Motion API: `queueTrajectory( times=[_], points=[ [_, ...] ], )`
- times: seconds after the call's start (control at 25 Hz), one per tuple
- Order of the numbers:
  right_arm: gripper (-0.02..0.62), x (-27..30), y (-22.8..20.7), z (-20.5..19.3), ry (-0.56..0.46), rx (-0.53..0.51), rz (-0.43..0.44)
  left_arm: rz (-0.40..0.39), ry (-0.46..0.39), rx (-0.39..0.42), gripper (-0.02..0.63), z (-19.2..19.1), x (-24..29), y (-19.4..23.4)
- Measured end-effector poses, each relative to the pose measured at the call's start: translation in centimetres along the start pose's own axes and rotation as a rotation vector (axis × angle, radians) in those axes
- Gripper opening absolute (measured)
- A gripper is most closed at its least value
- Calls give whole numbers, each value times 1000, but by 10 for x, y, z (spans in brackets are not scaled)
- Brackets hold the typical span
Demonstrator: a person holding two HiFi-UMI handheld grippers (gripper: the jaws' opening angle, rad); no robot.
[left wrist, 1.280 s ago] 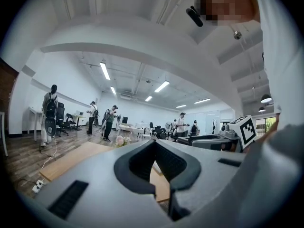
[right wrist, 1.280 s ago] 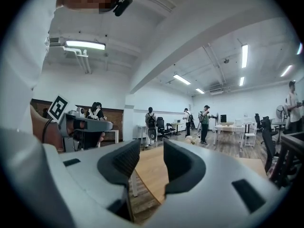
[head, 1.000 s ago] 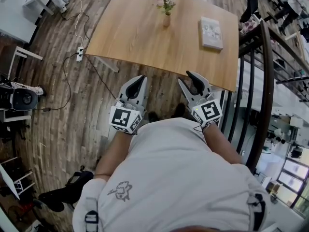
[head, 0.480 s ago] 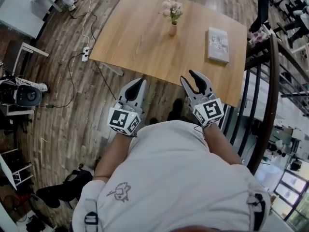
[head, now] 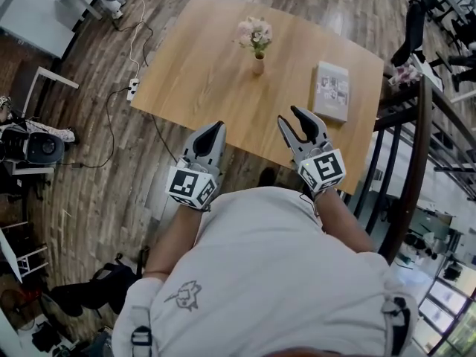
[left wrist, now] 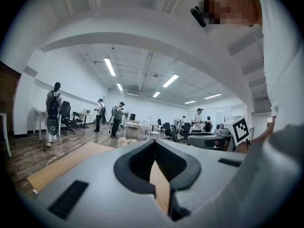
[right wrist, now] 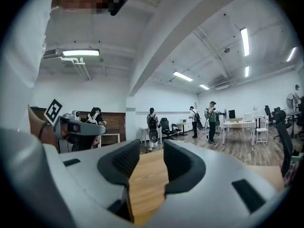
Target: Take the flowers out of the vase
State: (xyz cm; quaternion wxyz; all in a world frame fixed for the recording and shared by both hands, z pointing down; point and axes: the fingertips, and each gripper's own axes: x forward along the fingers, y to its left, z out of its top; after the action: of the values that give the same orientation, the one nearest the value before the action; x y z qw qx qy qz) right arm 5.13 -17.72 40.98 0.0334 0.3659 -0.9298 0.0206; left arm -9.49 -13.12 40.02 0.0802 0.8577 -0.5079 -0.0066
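Observation:
Pink flowers [head: 255, 32] stand in a small pale vase [head: 257, 65] at the far middle of the wooden table [head: 201, 76]. Both grippers hover over the table's near edge, well short of the vase. My left gripper [head: 217, 128] is shut, its pads meeting at the tips with nothing held. My right gripper [head: 293, 117] stands open and empty. In the left gripper view the flowers [left wrist: 124, 140] peek just left of the shut left gripper [left wrist: 154, 143]. The right gripper view shows the open right gripper [right wrist: 152, 148] over the tabletop [right wrist: 147, 179]; the vase is hidden there.
A book [head: 331, 90] lies on the table's right side. A dark metal railing [head: 405, 162] runs close on the right. A power strip [head: 132, 89] with cables lies on the floor left of the table. Several people [left wrist: 53, 109] stand far off in the room.
The view has shifted so that the table sits lower and nearer in the head view. Both grippers keep their pose, now over the table's near edge.

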Motion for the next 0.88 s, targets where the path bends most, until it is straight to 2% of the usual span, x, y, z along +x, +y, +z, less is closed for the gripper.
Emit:
queueTrajectory(
  times=[0.16,0.48,0.88],
  points=[
    [164,4,-34,-2,-5,6,13,16,2,4,5,-3,32,-8],
    [164,6,-69,-9,-8,47,6,10,28,21,5,-5,65,-16],
    [164,33,-72,-25,36,60,5,5,58,-2,5,-23,84,7]
  ],
)
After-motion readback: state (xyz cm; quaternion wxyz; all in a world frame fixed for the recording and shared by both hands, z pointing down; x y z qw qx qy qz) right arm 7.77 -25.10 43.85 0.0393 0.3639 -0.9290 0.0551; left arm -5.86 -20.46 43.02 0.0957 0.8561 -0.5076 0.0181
